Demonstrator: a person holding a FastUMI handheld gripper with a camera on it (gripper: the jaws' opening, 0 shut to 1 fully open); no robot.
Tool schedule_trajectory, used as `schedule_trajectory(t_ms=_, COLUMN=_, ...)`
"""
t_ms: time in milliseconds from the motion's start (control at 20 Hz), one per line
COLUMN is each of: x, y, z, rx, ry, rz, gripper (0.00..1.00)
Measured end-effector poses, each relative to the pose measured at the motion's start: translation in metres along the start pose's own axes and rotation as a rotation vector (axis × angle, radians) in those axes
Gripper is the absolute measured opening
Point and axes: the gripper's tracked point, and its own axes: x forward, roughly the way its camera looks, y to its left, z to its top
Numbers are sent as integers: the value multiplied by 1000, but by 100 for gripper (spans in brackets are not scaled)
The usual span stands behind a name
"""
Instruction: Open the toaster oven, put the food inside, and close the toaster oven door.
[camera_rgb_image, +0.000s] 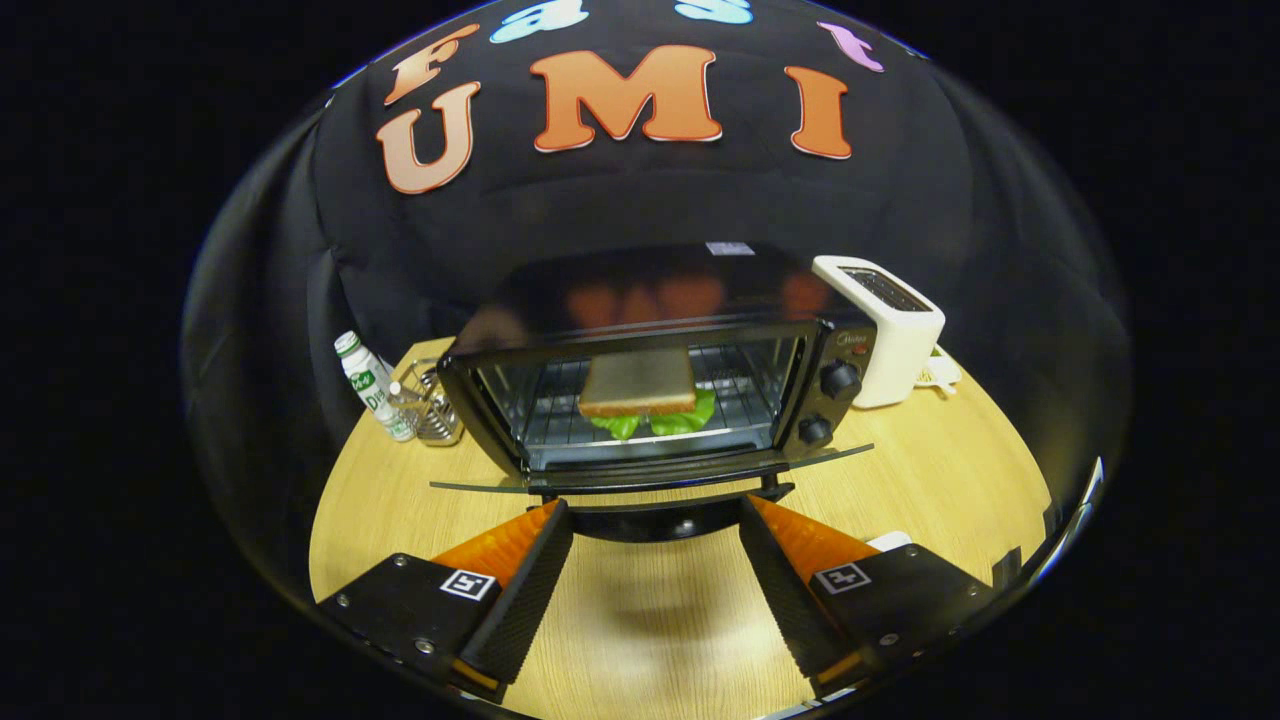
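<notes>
Gripper view: at frame centre the toaster oven (660, 385) stands on the counter (900, 480), its door (650, 480) folded down flat and the sandwich (640, 390) already on the rack inside. At the bottom, the gripper (655, 520) has its fingers spread wide and empty, tips just below the door's handle (655, 522). Loading appears complete; the next move would call for catching the door's front edge from beneath and swinging it up shut.

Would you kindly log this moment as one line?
gripper open, empty | toaster oven door down | sandwich on rack | next: close door

Pale wooden tabletop (640, 610) under soft light, black cloth wall (640, 200) draped close behind and around it
</notes>
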Motion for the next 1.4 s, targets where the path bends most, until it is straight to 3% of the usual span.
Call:
schedule_trajectory(t_ms=400, x=43, y=4, z=24, rx=11, ry=16, rz=-16, gripper=100)
schedule_trajectory(t_ms=800, x=15, y=-10, z=47, rx=24, ry=-33, rz=-12, gripper=100)
schedule_trajectory(t_ms=1400, x=-84, y=-20, z=209, rx=5, ry=-318, rz=15, gripper=100)
